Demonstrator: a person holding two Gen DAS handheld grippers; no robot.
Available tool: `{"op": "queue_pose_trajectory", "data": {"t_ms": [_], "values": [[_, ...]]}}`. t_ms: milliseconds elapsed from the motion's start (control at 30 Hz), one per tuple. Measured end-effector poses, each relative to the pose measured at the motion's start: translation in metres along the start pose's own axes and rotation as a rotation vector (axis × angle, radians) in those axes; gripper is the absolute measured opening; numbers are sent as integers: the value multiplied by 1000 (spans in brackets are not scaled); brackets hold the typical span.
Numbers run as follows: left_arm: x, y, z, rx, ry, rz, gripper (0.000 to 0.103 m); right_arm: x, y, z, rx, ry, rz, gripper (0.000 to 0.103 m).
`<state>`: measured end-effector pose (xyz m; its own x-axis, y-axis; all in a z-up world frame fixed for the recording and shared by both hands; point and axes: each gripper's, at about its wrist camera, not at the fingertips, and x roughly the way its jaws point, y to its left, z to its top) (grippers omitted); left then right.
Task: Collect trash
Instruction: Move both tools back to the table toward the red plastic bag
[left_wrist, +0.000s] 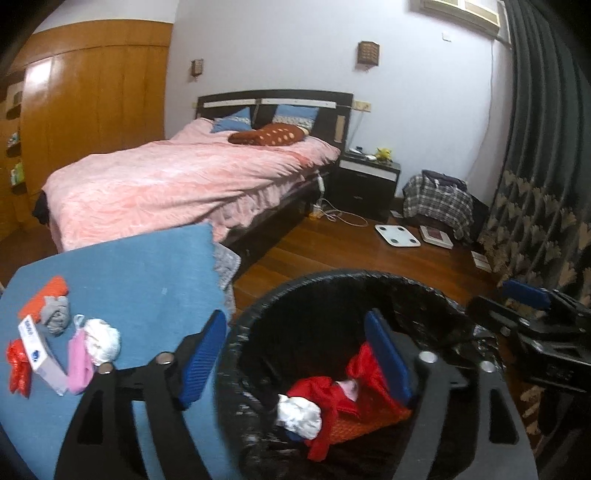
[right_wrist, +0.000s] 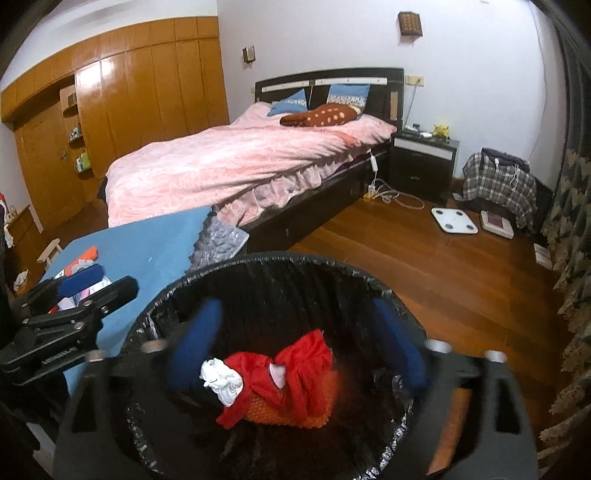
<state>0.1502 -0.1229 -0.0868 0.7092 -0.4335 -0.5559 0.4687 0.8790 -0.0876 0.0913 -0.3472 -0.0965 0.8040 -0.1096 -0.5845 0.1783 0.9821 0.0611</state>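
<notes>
Loose trash, a red wrapper (left_wrist: 16, 365), a white box (left_wrist: 37, 347) and a crumpled white tissue (left_wrist: 105, 341), lies on the blue table (left_wrist: 147, 280) at left. Beside it, the black-lined bin (left_wrist: 332, 280) holds a red wrapper (right_wrist: 291, 369), white tissue (right_wrist: 221, 380) and orange netting (right_wrist: 291, 410). Left gripper (left_wrist: 295, 358) straddles the bin's rim, jaws wide and empty; right gripper (right_wrist: 295, 347) hangs released over the bin.

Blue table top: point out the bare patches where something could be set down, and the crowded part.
The blue table top is bare across its far half toward the bed and along the edge beside the bin. A near strip under the left fingers is free too. The scraps crowd its left side.
</notes>
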Motion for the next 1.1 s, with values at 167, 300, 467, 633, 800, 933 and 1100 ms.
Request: {"op": "queue_pose_trajectory", "data": {"t_ms": [167,300,467,633,800,933,1100], "values": [[-16,24,3,-23,-29,52,88,-1,15,7,-12,-16,27,95],[-31,51,1,-43,-50,109,89,1,34,14,-28,-27,61,96],[-45,83,-4,-78,-62,171,89,7,66,21,-54,-30,112,96],[-57,112,-10,-106,-72,233,89,17,101,27,-78,-30,167,96],[-67,139,-18,-131,-81,290,89,26,137,33,-106,-35,214,96],[-74,161,-25,-157,-87,335,89,35,166,37,-130,-44,241,96],[-80,191,-35,-183,-87,399,89,50,196,35,-136,-37,275,96]]}}
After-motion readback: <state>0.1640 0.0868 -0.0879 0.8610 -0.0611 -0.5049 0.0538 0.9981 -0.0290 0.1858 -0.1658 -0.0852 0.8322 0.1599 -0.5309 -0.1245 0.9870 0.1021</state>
